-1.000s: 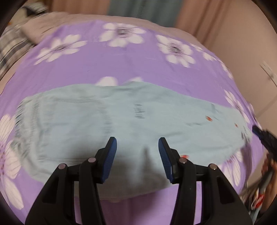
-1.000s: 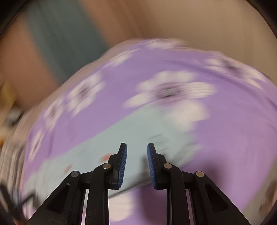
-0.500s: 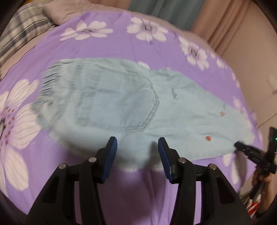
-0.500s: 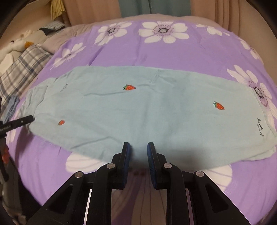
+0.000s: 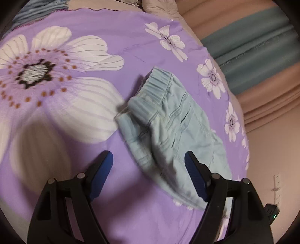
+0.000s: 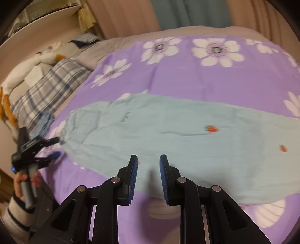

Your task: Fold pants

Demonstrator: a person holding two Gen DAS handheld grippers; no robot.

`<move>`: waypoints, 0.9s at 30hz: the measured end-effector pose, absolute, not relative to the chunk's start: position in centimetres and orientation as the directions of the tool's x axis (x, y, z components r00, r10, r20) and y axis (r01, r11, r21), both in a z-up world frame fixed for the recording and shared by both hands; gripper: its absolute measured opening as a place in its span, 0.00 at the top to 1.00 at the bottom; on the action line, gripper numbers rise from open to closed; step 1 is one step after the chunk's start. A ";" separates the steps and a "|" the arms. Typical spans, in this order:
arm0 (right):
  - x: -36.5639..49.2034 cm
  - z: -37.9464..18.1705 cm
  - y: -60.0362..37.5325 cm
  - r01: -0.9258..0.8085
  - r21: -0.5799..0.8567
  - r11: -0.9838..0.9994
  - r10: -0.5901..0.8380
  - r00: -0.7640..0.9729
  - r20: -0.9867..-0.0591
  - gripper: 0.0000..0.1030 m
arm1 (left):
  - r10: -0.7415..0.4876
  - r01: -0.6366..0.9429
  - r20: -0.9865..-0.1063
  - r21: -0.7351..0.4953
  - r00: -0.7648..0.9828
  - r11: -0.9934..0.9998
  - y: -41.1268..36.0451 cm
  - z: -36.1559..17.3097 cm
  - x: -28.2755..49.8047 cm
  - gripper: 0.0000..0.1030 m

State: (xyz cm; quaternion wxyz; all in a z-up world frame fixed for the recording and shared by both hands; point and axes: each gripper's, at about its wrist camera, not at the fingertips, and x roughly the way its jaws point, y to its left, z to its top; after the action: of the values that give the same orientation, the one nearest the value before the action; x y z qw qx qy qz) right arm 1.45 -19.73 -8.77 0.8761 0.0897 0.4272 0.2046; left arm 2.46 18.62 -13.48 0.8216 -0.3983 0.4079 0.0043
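Light blue pants [image 6: 168, 135] with small red strawberry marks lie flat across a purple flowered bedsheet [image 6: 187, 75], folded lengthwise with the waistband at the left. In the left wrist view the elastic waistband end of the pants [image 5: 168, 120] lies just ahead. My left gripper [image 5: 149, 159] is open and empty, low at the waistband's near corner; it also shows in the right wrist view [image 6: 50, 148]. My right gripper [image 6: 148, 161] is open a little and empty, hovering at the near edge of the pants' middle.
A plaid pillow [image 6: 48, 84] and a white plush toy [image 6: 24, 75] lie at the bed's left end. Pink and teal curtains [image 6: 168, 15] hang behind the bed. A wall [image 5: 271, 150] runs along the right side.
My left gripper swung left to the waistband end and opened wider. My right gripper shifted left along the near edge of the pants and opened slightly.
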 end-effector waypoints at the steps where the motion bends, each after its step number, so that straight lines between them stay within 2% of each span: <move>1: 1.7 -8.9 -18.8 -0.298 0.335 0.894 0.447 0.540 -0.714 0.77 | -0.325 -0.326 -0.667 -0.659 0.671 0.678 18.5 -13.5 2.8 0.24; 6: 2.3 -9.0 -16.0 -0.357 0.335 0.872 0.481 0.496 -0.723 0.77 | -0.318 -0.336 -0.638 -0.689 0.701 0.642 18.4 -13.6 5.6 0.13; 9: 3.2 -9.1 -14.7 -0.371 0.349 0.861 0.499 0.474 -0.726 0.77 | -0.298 -0.353 -0.635 -0.691 0.712 0.630 18.5 -13.5 6.7 0.14; 10: 3.7 -9.2 -14.0 -0.374 0.360 0.854 0.509 0.463 -0.726 0.77 | -0.293 -0.357 -0.639 -0.687 0.711 0.633 18.5 -13.4 6.9 0.17; 11: 4.0 -9.3 -13.7 -0.377 0.366 0.851 0.515 0.456 -0.726 0.77 | -0.283 -0.362 -0.651 -0.673 0.705 0.646 18.5 -13.4 7.2 0.27; 12: 4.7 -9.5 -13.0 -0.380 0.368 0.849 0.517 0.449 -0.728 0.77 | -0.263 -0.375 -0.675 -0.643 0.690 0.667 18.5 -13.4 7.4 0.47; 13: 5.0 -9.7 -12.6 -0.382 0.363 0.850 0.514 0.449 -0.731 0.77 | -0.246 -0.388 -0.696 -0.618 0.675 0.684 18.6 -13.5 7.5 0.54; 16: 6.5 -10.3 -10.9 -0.372 0.337 0.865 0.486 0.453 -0.747 0.77 | -0.272 -0.378 -0.683 -0.640 0.678 0.669 19.4 -13.8 7.1 0.59; 21: 7.7 -12.9 -8.5 -0.374 0.312 0.874 0.452 0.388 -0.803 0.77 | -0.229 -0.331 -0.684 -0.583 0.692 0.742 18.4 -12.0 6.7 0.68; 24: 7.2 -12.6 -7.8 -0.412 0.242 0.878 0.414 0.405 -0.815 0.77 | -0.199 -0.291 -0.672 -0.543 0.714 0.788 17.5 -10.0 6.8 0.69; 27: 6.9 -10.8 -7.7 -0.397 0.238 0.886 0.405 0.414 -0.815 0.77 | -0.182 -0.258 -0.656 -0.514 0.732 0.818 16.8 -8.6 6.8 0.69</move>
State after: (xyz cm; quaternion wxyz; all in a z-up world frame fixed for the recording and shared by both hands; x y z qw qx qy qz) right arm 6.88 -7.68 -10.79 0.8408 0.0040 0.4859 0.2385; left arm 6.78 16.78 -8.60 0.8807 -0.3009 0.3652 0.0215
